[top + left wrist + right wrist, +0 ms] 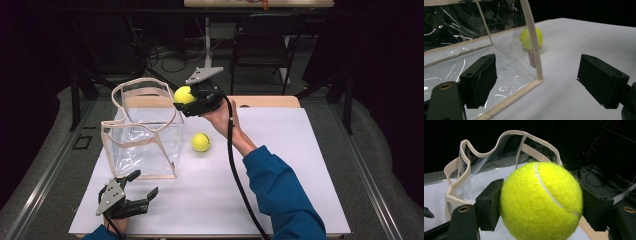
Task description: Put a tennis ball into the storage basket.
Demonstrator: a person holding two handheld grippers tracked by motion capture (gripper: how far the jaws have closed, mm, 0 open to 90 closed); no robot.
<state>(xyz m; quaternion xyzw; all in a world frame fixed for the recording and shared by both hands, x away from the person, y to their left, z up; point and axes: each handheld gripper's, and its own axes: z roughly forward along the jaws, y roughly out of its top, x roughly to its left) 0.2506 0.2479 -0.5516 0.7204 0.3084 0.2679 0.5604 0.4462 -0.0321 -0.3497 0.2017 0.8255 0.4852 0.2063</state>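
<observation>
Ball [183, 94] clamped between right gripper [192, 101] jaws, just beside bag [142, 131] rim. Carry over opening, lower inside, then release. Left gripper [137, 190] wide, empty, near bag corner. Second ball [201, 142] on table [280, 165].

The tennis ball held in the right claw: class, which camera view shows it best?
The right gripper view: the held tennis ball sits close up between the right claw jaws, seam and fuzz sharp. The high view shows it small, above the clear bag rim. The left gripper view shows another ball lying on the table.
</observation>
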